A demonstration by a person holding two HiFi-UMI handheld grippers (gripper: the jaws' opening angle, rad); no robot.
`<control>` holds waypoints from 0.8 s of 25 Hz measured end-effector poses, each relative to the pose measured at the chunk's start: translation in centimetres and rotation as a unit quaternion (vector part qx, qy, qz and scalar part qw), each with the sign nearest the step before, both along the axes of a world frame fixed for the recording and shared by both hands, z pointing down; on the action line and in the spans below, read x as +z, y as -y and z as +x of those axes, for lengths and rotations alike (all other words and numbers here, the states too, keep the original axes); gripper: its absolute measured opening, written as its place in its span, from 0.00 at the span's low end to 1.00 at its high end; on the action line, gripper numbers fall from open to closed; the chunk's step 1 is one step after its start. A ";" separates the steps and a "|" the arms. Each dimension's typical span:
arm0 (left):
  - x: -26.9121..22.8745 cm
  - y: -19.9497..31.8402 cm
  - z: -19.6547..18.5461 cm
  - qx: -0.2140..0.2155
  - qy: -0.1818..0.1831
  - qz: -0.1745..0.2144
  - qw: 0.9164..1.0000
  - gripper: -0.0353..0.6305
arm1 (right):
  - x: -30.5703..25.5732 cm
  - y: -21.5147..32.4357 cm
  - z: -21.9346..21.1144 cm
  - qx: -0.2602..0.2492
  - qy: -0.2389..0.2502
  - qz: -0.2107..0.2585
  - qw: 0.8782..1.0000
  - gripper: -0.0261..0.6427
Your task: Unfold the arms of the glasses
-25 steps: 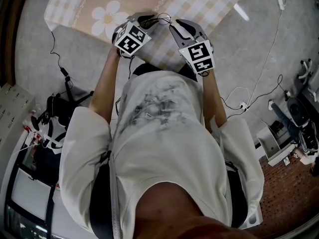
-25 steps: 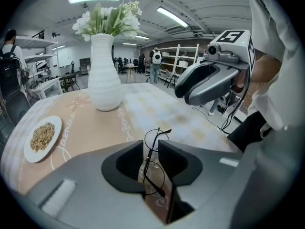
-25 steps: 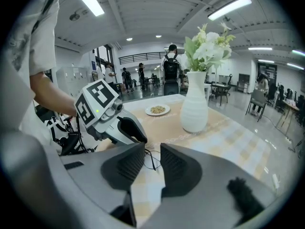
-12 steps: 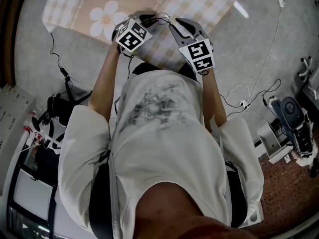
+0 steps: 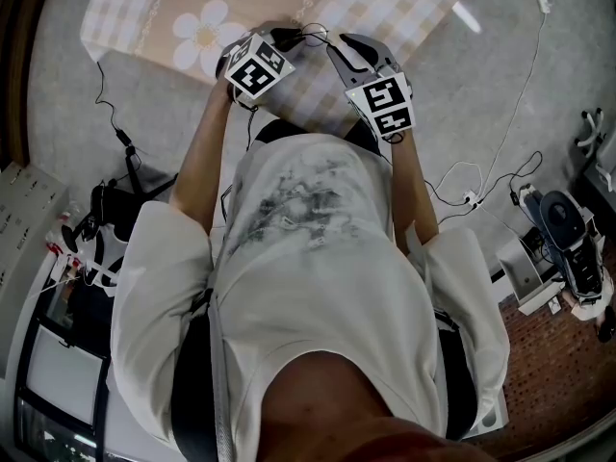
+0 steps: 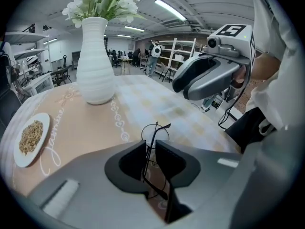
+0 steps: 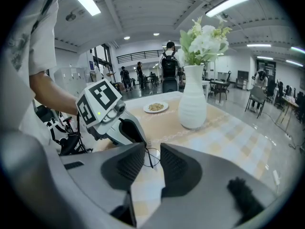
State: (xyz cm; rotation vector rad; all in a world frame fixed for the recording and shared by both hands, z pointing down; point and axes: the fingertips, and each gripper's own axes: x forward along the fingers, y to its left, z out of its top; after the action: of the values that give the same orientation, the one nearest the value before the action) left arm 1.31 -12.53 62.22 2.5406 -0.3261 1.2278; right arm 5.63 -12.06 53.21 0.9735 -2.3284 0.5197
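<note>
The glasses (image 6: 163, 126), a thin black wire frame with round lenses, stand edge-on between my left gripper's (image 6: 151, 141) jaws, which have just been closing and now pinch the frame. One arm tip pokes out to the right above the pads. In the head view the glasses (image 5: 313, 35) sit between the two grippers over the checked tablecloth. My right gripper (image 7: 152, 144) is open, a short way from the wire (image 7: 150, 158), with nothing between its pads. It faces the left gripper (image 7: 138, 135) from the opposite side.
A white ribbed vase (image 6: 95, 61) with white flowers stands further back on the table. A small plate of grains (image 6: 29, 137) lies to its left. The tablecloth (image 5: 404, 8) edge is close to the person's body. Cables run over the floor (image 5: 500, 162).
My left gripper's marker cube has shifted slightly up and toward the glasses. The right gripper has kept still.
</note>
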 end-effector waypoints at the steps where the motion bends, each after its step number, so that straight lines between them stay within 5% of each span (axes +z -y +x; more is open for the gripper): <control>1: 0.0 0.0 0.0 0.001 -0.001 0.000 1.000 0.15 | 0.0 0.1 0.0 0.000 0.001 0.000 1.000 0.20; 20: -0.4 -0.5 -0.1 0.012 -0.012 0.005 1.000 0.07 | 1.8 0.9 0.1 -0.004 -0.010 -0.010 1.000 0.18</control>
State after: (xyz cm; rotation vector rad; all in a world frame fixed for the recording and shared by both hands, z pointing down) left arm 1.21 -12.01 61.85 2.5731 -0.2976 1.2054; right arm 5.74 -12.92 54.99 0.9540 -2.3034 0.5270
